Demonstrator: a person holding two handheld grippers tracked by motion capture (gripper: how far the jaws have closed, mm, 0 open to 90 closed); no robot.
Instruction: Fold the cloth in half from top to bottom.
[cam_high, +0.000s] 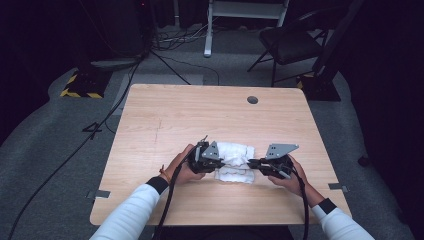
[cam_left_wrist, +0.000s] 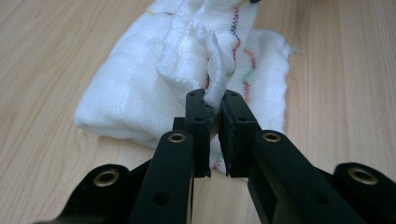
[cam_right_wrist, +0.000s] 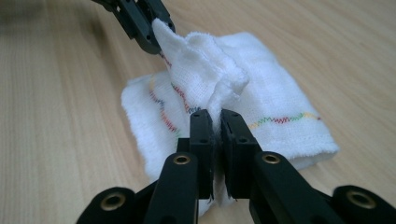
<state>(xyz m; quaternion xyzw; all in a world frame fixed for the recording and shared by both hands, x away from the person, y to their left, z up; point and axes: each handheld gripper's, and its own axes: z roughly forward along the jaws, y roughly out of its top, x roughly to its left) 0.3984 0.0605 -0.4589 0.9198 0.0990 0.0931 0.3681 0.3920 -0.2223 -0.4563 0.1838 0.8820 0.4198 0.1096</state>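
Observation:
A white cloth (cam_high: 235, 162) with coloured zigzag stitching lies folded on the wooden table (cam_high: 165, 115), near its front middle. My left gripper (cam_high: 216, 161) is at the cloth's left end and is shut on a pinched fold of the cloth (cam_left_wrist: 212, 88). My right gripper (cam_high: 254, 164) is at its right end, shut on another raised fold (cam_right_wrist: 219, 100). In the right gripper view the left gripper's jaws (cam_right_wrist: 142, 23) hold the far corner, and the cloth (cam_right_wrist: 261, 107) is lifted between the two grips. Both grippers sit low over the table.
A round cable hole (cam_high: 252, 99) sits near the table's far edge. A dark chair (cam_high: 290, 45) and a white frame leg (cam_high: 208, 30) stand beyond the table on the grey floor. Cables (cam_high: 75, 150) run across the floor at the left.

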